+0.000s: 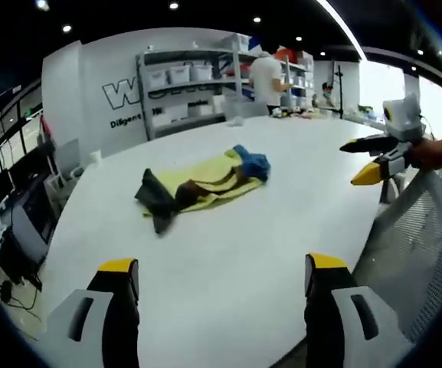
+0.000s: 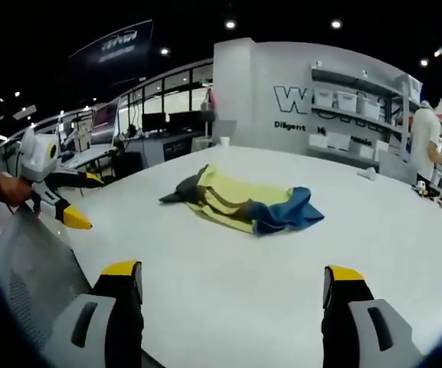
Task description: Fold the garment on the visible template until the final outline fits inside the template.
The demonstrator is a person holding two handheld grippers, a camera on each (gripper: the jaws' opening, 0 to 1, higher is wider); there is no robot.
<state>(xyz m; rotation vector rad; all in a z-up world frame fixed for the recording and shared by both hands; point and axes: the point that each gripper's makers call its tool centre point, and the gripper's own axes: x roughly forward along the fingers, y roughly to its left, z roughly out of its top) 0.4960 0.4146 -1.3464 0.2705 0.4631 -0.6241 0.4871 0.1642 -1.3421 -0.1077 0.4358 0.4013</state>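
Workshop room under a dark ceiling with spot lights

A broad white desk [image 1: 228, 253] fronts a white wall [image 2: 259, 84] with dark lettering; metal shelves [image 1: 190, 92] hold bins, a person [image 1: 266, 77] beside them.

shelving with white bins [image 1: 182, 84] along the back wall, a person [image 1: 266, 77] beside it, a mesh chair back [image 1: 416, 230]

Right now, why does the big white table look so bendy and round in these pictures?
In the left gripper view, the fisheye lens curves the white table edge and the crumpled yellow, blue and dark garment stays sharp; in the right gripper view, the same table bulges too, and bright ceiling spotlights glare against the dark ceiling.
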